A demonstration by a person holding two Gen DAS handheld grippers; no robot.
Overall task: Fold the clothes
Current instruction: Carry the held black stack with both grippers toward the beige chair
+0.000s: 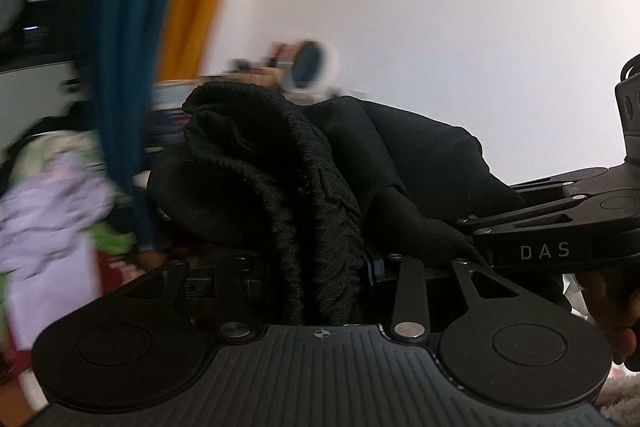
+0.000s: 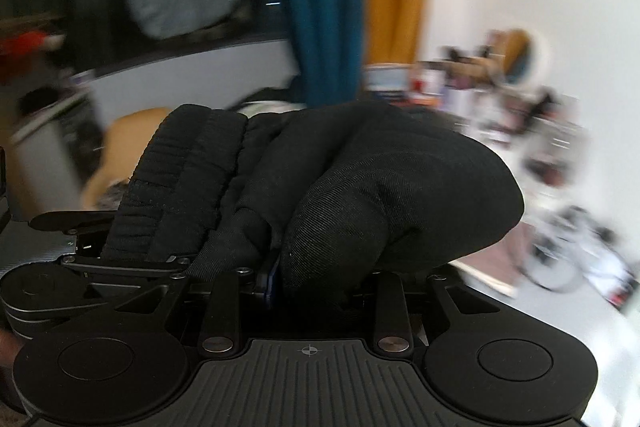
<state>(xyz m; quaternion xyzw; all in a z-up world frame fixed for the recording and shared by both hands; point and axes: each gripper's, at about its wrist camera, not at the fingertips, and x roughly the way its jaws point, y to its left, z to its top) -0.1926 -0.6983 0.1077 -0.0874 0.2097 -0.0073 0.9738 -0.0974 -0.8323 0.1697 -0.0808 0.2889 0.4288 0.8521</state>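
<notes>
Between the two rigs, held up off any surface: black woven garment with ribbed elastic waistband (image 1: 280,171), left hand-held gripper (image 1: 332,267) clenched on the band, right hand-held gripper (image 2: 276,267) clamped on cloth beside it. Probably mid-lift, pre-fold; next, spread apart and lay flat. Open wall ahead; blue curtain (image 1: 124,67) and lilac clothes pile (image 1: 52,211) crowding left.
</notes>
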